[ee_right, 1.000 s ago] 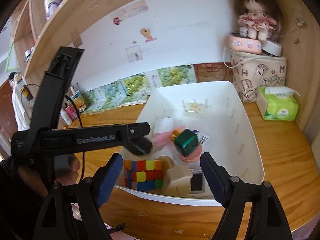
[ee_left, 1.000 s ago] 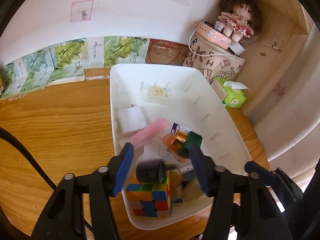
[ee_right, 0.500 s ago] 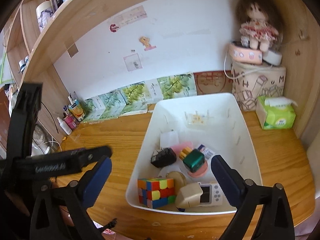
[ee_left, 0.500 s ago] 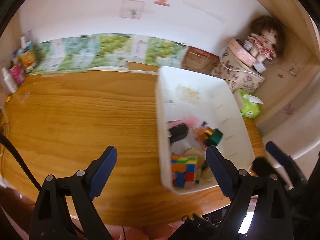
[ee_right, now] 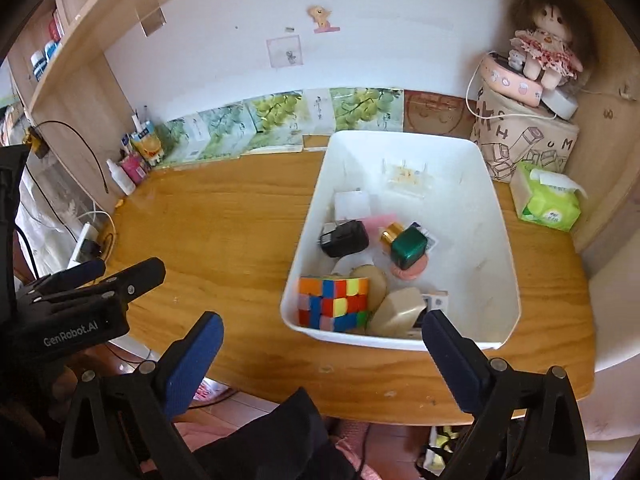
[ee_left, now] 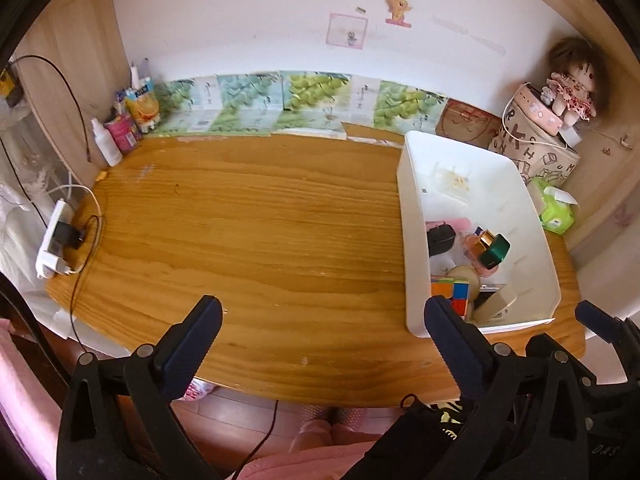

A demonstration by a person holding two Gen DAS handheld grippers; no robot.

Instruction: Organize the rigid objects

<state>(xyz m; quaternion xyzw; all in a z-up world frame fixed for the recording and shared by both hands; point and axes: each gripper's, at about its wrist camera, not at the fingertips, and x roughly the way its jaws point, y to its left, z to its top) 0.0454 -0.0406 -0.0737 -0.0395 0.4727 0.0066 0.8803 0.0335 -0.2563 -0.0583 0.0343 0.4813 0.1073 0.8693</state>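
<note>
A white bin (ee_right: 496, 208) (ee_left: 414, 216) stands on the right of the wooden desk. In it lie a colourful puzzle cube (ee_right: 334, 304) (ee_left: 450, 292), a black charger plug (ee_right: 345, 238) (ee_left: 440, 238), a green-capped bottle (ee_right: 407, 248) (ee_left: 494, 250), a white block (ee_right: 352, 205) and a beige case (ee_right: 398, 312). My left gripper (ee_left: 322, 326) is open and empty, held back above the desk's front edge, left of the bin. My right gripper (ee_right: 320, 334) is open and empty, in front of the bin's near wall.
A green tissue pack (ee_right: 550, 202) and a printed bag with a doll (ee_right: 546, 54) stand right of the bin. Small bottles (ee_left: 120, 136) and a power strip with cables (ee_left: 56, 240) sit at the desk's left end. Boxes line the back wall (ee_left: 304, 104).
The left gripper let go of the black charger plug in the bin, opened wide and pulled back to the left. The right gripper also drew back from the bin.
</note>
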